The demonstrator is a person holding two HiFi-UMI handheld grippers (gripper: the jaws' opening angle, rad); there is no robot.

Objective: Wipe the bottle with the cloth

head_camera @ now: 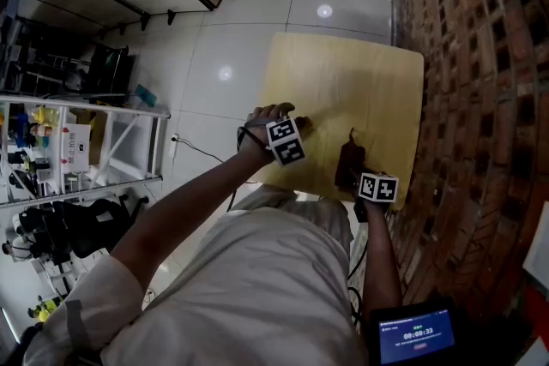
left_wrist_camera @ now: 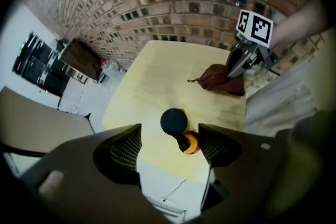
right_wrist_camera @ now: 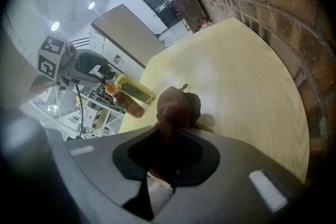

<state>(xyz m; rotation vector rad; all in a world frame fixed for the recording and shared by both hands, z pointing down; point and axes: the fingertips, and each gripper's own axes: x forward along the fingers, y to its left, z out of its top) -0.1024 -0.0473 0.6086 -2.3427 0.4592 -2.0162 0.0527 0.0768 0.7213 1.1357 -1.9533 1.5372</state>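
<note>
1. While your left gripper [left_wrist_camera: 170,143] hangs over the bottle [left_wrist_camera: 174,121] with its jaws wide apart, nothing steadies that bottle. It sits between the pads, touching neither, close to the table [left_wrist_camera: 157,71] edge. Whether it stands straight or leans cannot be told. A nudge from either pad can tip it or send it over that edge.
2. Your right gripper [right_wrist_camera: 169,148] is clamped on the cloth [right_wrist_camera: 179,106], which rests bunched on the table, well apart from the bottle. If you wipe while the bottle is unheld, the cloth's drag likely shoves it over instead of cleaning it.
3. If you close the left jaws from this steep angle, they may meet the cap and not the body. A grip that high can slip or let the bottle swing.
4. Only a fold of cloth sits in the right jaws, so a hard rub could pull it free.
5. Bringing the cloth across puts both grippers close together, where they could knock each other.
</note>
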